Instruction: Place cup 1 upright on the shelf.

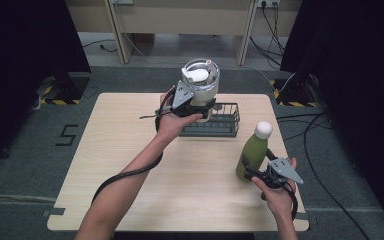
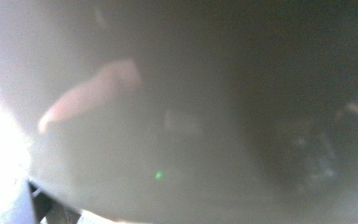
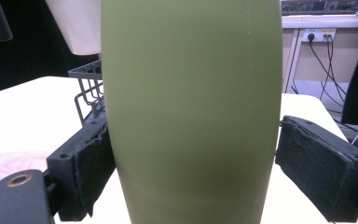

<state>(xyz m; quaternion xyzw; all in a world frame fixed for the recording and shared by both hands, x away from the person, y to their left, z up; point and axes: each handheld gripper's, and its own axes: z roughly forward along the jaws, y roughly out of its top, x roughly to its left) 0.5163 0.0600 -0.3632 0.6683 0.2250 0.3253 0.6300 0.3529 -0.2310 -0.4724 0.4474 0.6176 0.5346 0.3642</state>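
A white and silver lidded tumbler (image 1: pixel 200 82) hangs above the left end of a dark wire basket (image 1: pixel 226 125) at the table's far middle. My left gripper (image 1: pixel 199 106) is shut on its lower body. The tumbler's blurred grey wall (image 2: pixel 177 116) sits right against the camera in the left gripper view. At the right of the table stands a green bottle (image 1: pixel 252 152) with a white cap. My right gripper (image 1: pixel 253 173) is shut on its lower part. In the right gripper view both pads (image 3: pixel 91 161) press the bottle's sides (image 3: pixel 191 102).
The light wooden table (image 1: pixel 130 165) has bare room at its left and front. The basket (image 3: pixel 86 88) and the tumbler's base (image 3: pixel 74 23) show behind the bottle in the right gripper view. Cables and dark curtains surround the table on the floor.
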